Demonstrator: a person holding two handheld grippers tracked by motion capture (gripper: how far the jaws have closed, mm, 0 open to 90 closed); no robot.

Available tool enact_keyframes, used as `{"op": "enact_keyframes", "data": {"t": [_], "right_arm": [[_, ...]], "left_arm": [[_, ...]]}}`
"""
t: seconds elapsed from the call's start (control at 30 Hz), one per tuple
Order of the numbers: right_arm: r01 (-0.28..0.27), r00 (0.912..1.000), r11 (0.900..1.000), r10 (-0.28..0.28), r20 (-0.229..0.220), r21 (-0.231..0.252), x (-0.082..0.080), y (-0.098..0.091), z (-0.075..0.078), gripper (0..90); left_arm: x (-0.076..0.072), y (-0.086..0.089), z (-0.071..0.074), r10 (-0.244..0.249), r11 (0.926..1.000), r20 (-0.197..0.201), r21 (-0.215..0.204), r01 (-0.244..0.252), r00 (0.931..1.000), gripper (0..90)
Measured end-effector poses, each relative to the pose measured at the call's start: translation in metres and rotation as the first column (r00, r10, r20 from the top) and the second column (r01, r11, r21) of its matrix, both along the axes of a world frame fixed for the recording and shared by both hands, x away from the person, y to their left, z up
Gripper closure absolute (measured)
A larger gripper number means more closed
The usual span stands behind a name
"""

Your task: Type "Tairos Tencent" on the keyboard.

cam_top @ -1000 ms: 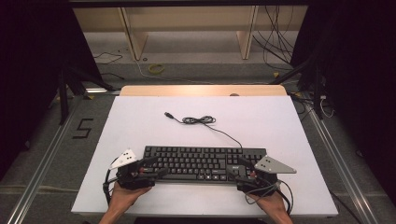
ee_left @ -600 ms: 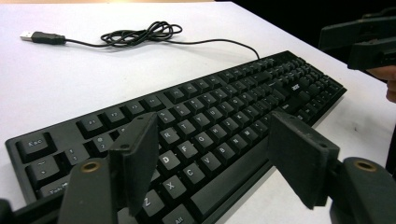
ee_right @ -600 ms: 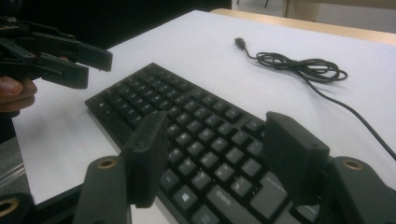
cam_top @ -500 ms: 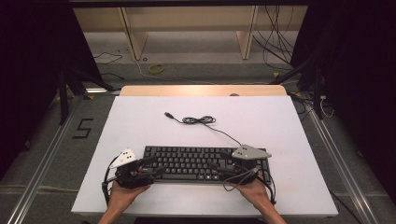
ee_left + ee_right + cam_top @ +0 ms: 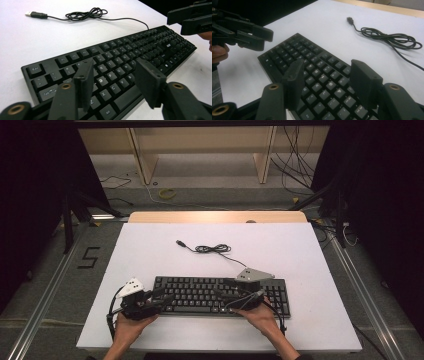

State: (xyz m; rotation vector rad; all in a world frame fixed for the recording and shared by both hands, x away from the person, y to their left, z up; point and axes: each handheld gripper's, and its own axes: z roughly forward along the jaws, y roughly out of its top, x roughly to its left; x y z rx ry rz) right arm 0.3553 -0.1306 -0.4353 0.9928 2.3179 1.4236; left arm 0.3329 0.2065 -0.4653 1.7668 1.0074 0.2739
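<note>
Both grippers are hovering over the keyboard (image 5: 220,295), which is lying flat near the worktop (image 5: 150,255) edge closest to the person.

Left gripper (image 5: 162,299) is sitting over the left end, jaws partly open and just been closing, nothing pinched between them; its own view is showing the letter keys and space bar below the gap. Looks like it's narrowing to poke keys rather than grab the board.

Right gripper (image 5: 232,296) is over the middle-right keys, jaws also partly open, just been closing, empty; keys are showing through the gap in its view.

The cable (image 5: 212,249) is lying coiled beyond both grippers, the USB plug (image 5: 35,14) loose on the worktop, so the board is unplugged.

High view is giving the spacing of the hands along the board. The gripper views are giving key legends and jaw gap. Contact with the keycaps: cannot tell.
</note>
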Motion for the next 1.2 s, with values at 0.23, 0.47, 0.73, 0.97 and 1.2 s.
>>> {"op": "enact_keyframes", "data": {"t": [0.23,0.47,0.73,0.97,1.2], "right_arm": [[-0.025,0.9996,0.9996,0.024,-0.015,-0.015,0.007,0.018,0.0,48.3],[-0.045,0.9986,0.9987,0.044,-0.029,-0.025,0.012,0.032,-0.002,49.6],[-0.056,0.9976,0.998,0.055,-0.043,-0.031,0.018,0.044,-0.004,52.9],[-0.063,0.9967,0.9971,0.061,-0.053,-0.043,0.022,0.051,-0.008,58.0],[-0.078,0.9944,0.9955,0.073,-0.076,-0.055,0.028,0.06,-0.012,67.2]], "left_arm": [[0.002,0.004,-0.001,0.008,0.9999,-0.019,0.008,-0.008,0.9998,60.5],[0.004,0.006,-0.002,0.017,0.9995,-0.044,0.028,-0.016,0.9989,67.6],[0.004,0.006,-0.003,0.017,0.9971,-0.053,0.075,-0.013,0.9984,74.6],[0.005,0.007,-0.003,0.026,0.9957,-0.071,0.09,-0.019,0.9971,79.9],[0.006,0.01,-0.004,0.031,0.9933,-0.084,0.113,-0.021,0.996,85.8]]}}
